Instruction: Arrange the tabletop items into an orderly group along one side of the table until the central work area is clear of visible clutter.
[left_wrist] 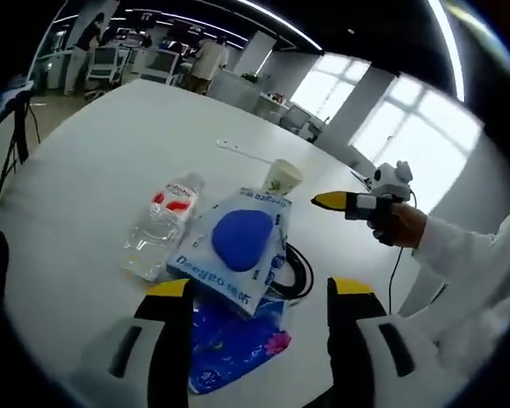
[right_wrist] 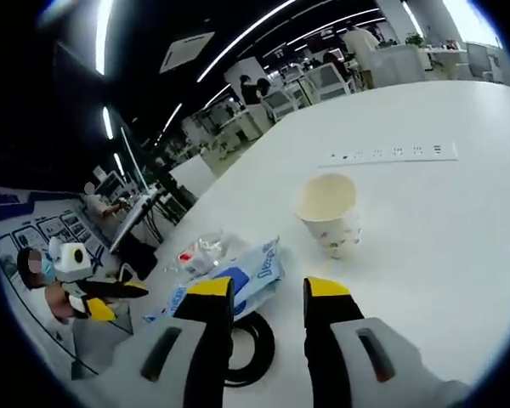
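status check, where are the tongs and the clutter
Left tongs open over blue pack. Right tongs open, empty. Bottle, paper cup, black cable bunched together.

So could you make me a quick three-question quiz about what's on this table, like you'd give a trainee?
1. True or false: the white paper cup stands upright.
2. What lies on top of the clear plastic water bottle's end? A) the blue-and-white wipes pack B) the white power strip C) a book
3. Fill in: the coiled black cable lies beside the ____ pack.

Key: 1 true; 2 A; 3 wipes. Both the left gripper and right gripper are open and hold nothing.
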### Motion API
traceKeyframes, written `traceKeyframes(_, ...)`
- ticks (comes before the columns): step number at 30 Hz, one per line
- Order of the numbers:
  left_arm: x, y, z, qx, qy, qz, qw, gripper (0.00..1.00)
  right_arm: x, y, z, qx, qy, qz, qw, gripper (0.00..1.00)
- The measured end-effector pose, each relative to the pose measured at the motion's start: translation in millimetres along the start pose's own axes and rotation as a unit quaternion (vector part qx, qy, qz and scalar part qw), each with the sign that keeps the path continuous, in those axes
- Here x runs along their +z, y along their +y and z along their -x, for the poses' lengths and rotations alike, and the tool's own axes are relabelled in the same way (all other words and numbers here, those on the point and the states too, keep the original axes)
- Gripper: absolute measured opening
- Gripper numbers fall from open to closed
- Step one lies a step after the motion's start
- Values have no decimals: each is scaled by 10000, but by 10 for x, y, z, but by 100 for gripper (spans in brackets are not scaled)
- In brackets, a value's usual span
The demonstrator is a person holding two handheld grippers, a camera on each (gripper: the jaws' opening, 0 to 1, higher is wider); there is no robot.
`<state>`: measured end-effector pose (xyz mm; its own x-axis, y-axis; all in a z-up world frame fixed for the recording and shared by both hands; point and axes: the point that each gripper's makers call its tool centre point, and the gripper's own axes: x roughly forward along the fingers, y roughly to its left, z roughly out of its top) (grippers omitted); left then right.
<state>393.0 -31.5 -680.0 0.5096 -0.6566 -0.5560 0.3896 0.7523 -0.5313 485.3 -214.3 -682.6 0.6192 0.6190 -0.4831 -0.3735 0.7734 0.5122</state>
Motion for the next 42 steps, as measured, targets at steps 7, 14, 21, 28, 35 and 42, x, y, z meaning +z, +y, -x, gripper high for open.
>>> traceKeyframes(7, -41, 98, -69, 201, 115, 362, 9991, 50, -12, -48, -98, -5, -23, -181, 9998, 30)
traceKeyframes(14, -93, 202, -102, 500, 348, 766, 9952, 43, -16, -95, -200, 6, -38, -327, 9995, 28)
traceKeyframes(21, -154, 233, -186, 599, 498, 1022, 9917, 36, -29, -143, -311, 33, -37, -463, 9989, 27)
traceKeyframes(28, -242, 237, -264, 621, 720, 1263, 9874, 21, -61, -163, -377, 70, -21, -544, 9985, 25)
traceKeyframes(35, -311, 261, -329, 623, 942, 1390, 9838, 16, -68, -186, -420, 95, -25, -616, 9981, 22)
traceKeyframes(42, -392, 263, -387, 597, 1113, 1511, 9804, 16, -82, -174, -487, 152, -38, -725, 9972, 20)
